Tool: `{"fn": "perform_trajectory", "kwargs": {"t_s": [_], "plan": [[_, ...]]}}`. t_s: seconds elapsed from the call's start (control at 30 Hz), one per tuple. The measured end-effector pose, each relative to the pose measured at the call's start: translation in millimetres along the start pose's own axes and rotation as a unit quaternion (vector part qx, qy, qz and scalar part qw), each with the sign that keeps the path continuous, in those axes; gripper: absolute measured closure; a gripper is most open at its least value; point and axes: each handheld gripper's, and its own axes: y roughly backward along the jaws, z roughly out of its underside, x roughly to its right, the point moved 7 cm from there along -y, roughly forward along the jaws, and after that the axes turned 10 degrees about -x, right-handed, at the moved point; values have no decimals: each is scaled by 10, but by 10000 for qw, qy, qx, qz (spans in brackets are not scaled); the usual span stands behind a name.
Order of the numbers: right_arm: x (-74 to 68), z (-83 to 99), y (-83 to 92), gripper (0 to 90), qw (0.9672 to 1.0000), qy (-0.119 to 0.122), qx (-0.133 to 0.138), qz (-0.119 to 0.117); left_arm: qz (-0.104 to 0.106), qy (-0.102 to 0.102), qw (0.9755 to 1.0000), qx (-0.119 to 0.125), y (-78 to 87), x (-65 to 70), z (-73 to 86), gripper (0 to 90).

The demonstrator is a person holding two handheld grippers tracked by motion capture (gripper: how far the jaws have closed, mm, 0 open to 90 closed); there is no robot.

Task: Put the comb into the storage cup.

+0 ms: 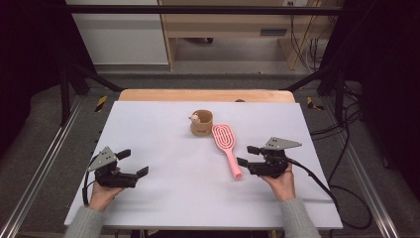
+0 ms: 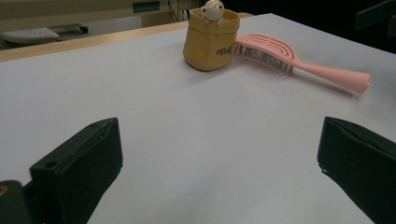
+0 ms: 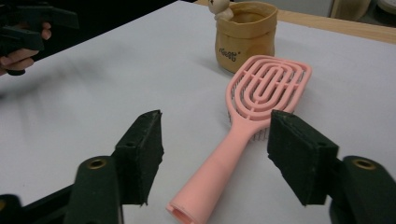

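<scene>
A pink hairbrush (image 1: 227, 144) lies on the white table top (image 1: 173, 198), its oval head next to a small tan pot (image 1: 201, 123) with a little animal figure on its rim. My right gripper (image 1: 244, 155) is at the brush's handle end. In the right gripper view its black jaws (image 3: 217, 135) stand on either side of the handle (image 3: 219, 172) without touching it. My left gripper (image 1: 134, 162) rests at the near left, open and empty. In the left gripper view (image 2: 219, 163) the pot (image 2: 212, 44) and the brush (image 2: 299, 63) lie far ahead.
A wooden strip (image 1: 205, 95) runs along the table's far edge. Black frame posts and metal rails flank the table, and cables lie on the floor at the right (image 1: 346, 193). In the right gripper view the other hand (image 3: 21, 44) holds its gripper at the upper left.
</scene>
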Motion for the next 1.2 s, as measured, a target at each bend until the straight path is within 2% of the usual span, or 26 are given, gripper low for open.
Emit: {"fn": "perform_trajectory", "kwargs": {"t_s": [0.03, 0.13, 0.17, 0.4, 0.53, 0.6, 0.7, 1.03, 1.2], "plan": [[-23, -12, -20, 409, 10000, -5, -8, -43, -2, 0, 10000, -14, -6, 2, 3, 0], [-37, -19, -45, 429, 10000, 27, -37, -62, -5, -7, 10000, -21, -8, 3, 4, 0], [-55, -27, -75, 473, 9999, 16, -39, -120, -6, -4, 10000, -21, -8, 2, 4, 0], [-101, -13, -159, 583, 9996, 93, -226, -161, -6, -11, 10000, -43, -12, 2, 8, 0], [-135, 7, -242, 678, 9988, 149, -425, -185, -12, -12, 10000, -29, -9, 1, 6, 0], [-142, 11, -259, 698, 9987, 131, -453, -207, -10, -9, 10000, -31, -10, 0, 6, 0], [-149, 47, -318, 776, 9977, 51, -611, -272, -12, -19, 10000, -47, -14, 1, 9, 0], [-164, 109, -374, 891, 9960, 10, -839, -305, -14, -21, 10000, -49, -15, 0, 10, 0], [-180, 141, -406, 900, 9949, -13, -942, -346, -13, -21, 10000, -52, -15, 0, 11, 0]]}}
